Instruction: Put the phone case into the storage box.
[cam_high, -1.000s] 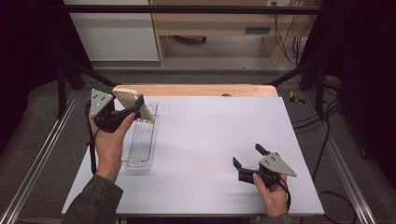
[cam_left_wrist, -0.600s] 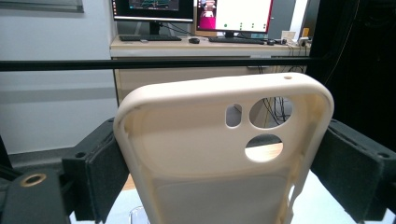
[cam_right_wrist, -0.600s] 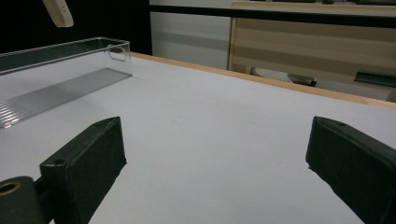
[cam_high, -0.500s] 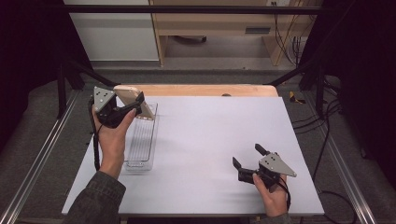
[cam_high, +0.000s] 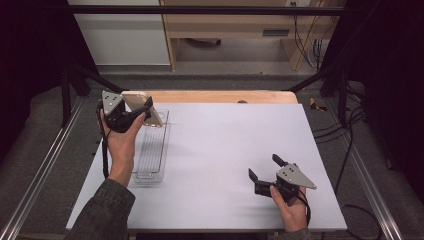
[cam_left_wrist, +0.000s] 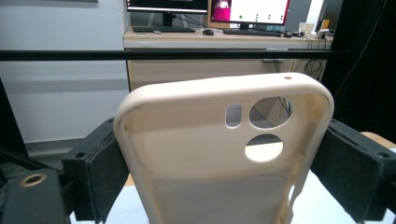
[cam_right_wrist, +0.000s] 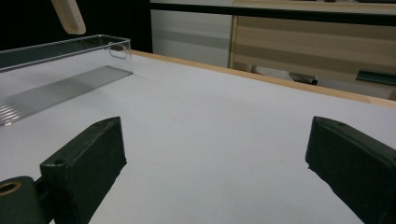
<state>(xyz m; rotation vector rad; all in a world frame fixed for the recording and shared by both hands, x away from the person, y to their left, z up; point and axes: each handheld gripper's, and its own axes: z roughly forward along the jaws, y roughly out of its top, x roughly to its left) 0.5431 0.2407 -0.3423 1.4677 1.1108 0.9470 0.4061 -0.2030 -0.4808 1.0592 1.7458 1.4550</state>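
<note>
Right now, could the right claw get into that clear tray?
Probably yes. The right claw is open, and bare table lies between it and the clear tray, which is open-topped. The left claw holds a phone case above its far end.

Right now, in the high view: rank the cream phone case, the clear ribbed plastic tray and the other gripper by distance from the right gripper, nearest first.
Measured from the right gripper, open at the table's near right:
1. Clear ribbed plastic tray: on the table's left side, its near end closest.
2. Cream phone case: raised over the tray's far end, clamped.
3. Left gripper: far left, holding that case; nearly level with it, so 2 and 3 are close.
</note>
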